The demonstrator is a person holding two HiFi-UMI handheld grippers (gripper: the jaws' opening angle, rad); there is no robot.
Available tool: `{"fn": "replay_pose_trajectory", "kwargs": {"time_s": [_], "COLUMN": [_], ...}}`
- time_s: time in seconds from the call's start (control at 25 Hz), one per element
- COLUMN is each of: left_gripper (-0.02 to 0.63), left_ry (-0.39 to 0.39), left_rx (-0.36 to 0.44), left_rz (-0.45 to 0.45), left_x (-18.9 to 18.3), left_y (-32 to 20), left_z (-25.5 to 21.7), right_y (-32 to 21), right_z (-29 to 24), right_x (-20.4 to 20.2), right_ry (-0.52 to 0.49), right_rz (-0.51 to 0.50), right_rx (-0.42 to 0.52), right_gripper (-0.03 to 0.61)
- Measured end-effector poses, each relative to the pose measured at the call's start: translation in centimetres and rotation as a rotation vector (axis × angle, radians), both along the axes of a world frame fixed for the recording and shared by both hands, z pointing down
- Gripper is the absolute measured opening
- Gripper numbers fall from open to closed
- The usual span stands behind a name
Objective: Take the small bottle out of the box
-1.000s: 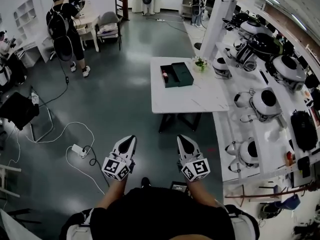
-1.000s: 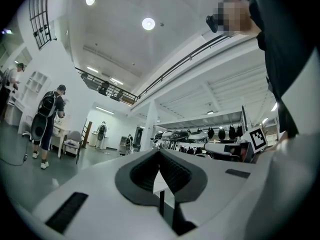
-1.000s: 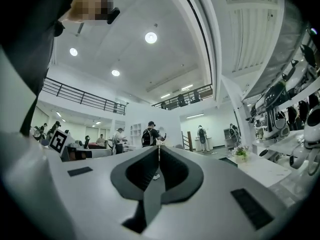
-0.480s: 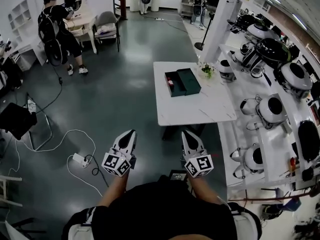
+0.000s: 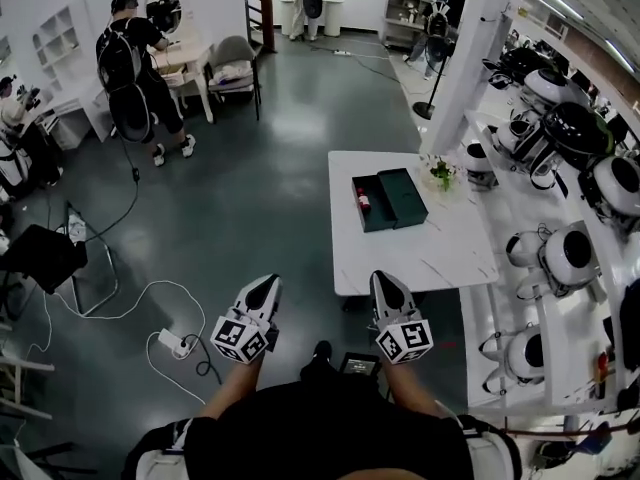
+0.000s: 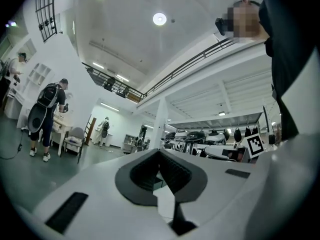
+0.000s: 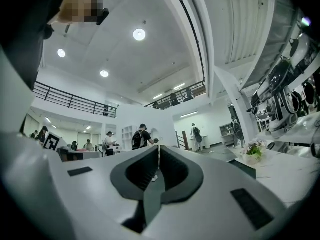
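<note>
The left gripper (image 5: 266,284) and the right gripper (image 5: 384,282) are showing as smooth white plastic wedges low in the middle of the head view, each carrying a cube of black-and-white square markers. In each gripper view the dark, ribbed pads are curving up to a point where the tips are meeting, so both pairs of fingers are pressing together with nothing between them.

The box (image 5: 390,199) is lying open in the upper right of the frame: a flat, dark green rectangle split into two halves side by side. The small bottle (image 5: 363,204) is resting in the left half, a slim reddish shape with what is probably a pale cap, too small to tell more. It is lying well apart from both grippers.

The box is sitting on a white rectangular table (image 5: 425,258) with faint grey veining, beside a little potted plant (image 5: 440,172). Round black-and-white appliances are lining white shelves (image 5: 560,268) down the right edge. The floor (image 5: 260,188) is shining dull grey-green, a white cable (image 5: 150,303) is looping across it at lower left, and a person with a backpack (image 5: 132,68) is standing at a desk at upper left.
</note>
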State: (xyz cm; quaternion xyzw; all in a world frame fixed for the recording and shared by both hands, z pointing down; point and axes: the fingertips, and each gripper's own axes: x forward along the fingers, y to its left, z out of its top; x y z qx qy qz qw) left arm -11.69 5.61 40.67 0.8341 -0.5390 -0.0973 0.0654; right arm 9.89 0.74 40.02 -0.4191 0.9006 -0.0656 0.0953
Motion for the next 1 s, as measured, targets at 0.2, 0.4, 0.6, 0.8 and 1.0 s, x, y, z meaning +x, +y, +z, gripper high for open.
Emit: {"fn": "replay_pose_trajectory", "kwargs": {"time_s": [0.2,0.4,0.6,0.8,1.0], "left_gripper": [0.015,0.015,0.015,0.015,0.015], "left_ry": [-0.048,-0.064,-0.096,-0.117,-0.111], "left_rx": [0.015,0.013,0.020,0.034,0.024], "left_rz": [0.018,0.037,0.067,0.041,0.104], "left_x": [-0.9,-1.4,-1.0,-3.9,-3.9], "left_y": [-6.5,-12.2,-17.4,-22.2,-26.8], "left_z": [-1.4,-1.9,-1.7,-2.2,-0.9], "right_y": [-6.2,-11.5,-15.4,-17.4,-19.2], "right_z": [-0.8,-0.5,-0.1,0.3,1.4], "right_x": [-1.1,-1.9,-1.9,-0.8,0.7], "right_ry": [-0.028,-0.037,-0.028,-0.083,-0.066], "right_rz": [0.007,0.009,0.013,0.059,0.160], "right_rx": [0.025,0.013,0.006,-0.061,-0.082], "right_gripper": [0.034,0.034,0.034,0.034,0.034]}}
